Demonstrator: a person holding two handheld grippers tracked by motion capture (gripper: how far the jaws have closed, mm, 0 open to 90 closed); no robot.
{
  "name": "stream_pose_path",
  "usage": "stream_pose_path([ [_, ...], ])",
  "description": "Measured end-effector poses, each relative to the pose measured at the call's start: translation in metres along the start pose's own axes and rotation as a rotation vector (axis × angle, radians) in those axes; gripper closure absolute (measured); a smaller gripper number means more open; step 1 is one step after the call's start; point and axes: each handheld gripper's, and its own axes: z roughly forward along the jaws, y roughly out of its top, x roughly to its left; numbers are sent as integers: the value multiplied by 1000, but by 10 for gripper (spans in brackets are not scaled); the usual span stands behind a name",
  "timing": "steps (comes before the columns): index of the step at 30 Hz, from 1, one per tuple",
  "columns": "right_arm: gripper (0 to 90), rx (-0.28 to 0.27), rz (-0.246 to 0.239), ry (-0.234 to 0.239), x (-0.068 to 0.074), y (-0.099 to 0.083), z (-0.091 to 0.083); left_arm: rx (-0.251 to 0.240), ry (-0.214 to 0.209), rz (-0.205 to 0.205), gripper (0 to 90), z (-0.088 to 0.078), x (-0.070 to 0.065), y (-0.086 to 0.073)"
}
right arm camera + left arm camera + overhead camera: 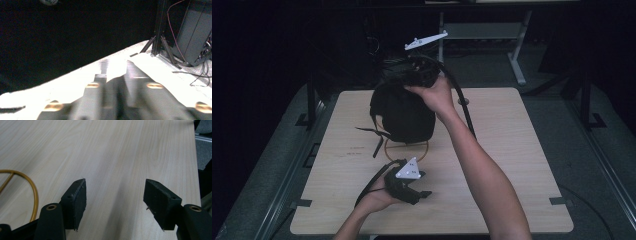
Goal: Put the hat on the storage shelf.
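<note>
A black soft thing, like a cap or bag with loose straps, sits on a yellow wire ring stand at the table's middle. My right gripper hovers at its top far edge, held from above by a hand. In the blurred right gripper view the jaws show a narrow bright gap with nothing between them. My left gripper rests low near the table's front, apart from the black thing. Its jaws stand wide open over bare wood, with part of the yellow ring to their left.
The pale wooden table has bare surface right of the black thing. A black cable trails from the right gripper down along the forearm. Dark floor and metal frame legs surround the table.
</note>
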Motion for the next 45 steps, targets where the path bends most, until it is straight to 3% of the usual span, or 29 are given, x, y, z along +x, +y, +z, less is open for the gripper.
stream_pose_path([
  [3,520,50,-24,-58,2,-3,6,2,7,-7,347,0,0,-1],
  [7,437,70,-2,-44,-1,-9,3,7,14,-4,347,0,0,-2],
  [13,381,61,11,-45,-4,-17,-7,-2,28,-9,346,0,-1,-3],
  [24,315,56,45,-24,-12,-33,-34,5,38,-27,332,-1,3,-7],
  [29,292,69,38,-23,-14,-41,-43,0,30,-43,321,0,4,-8],
  [40,273,65,62,-24,-20,-55,-56,1,42,-51,298,0,4,-8],
  [45,258,87,68,-18,-21,-59,-60,-2,45,-52,294,1,4,-7],
])
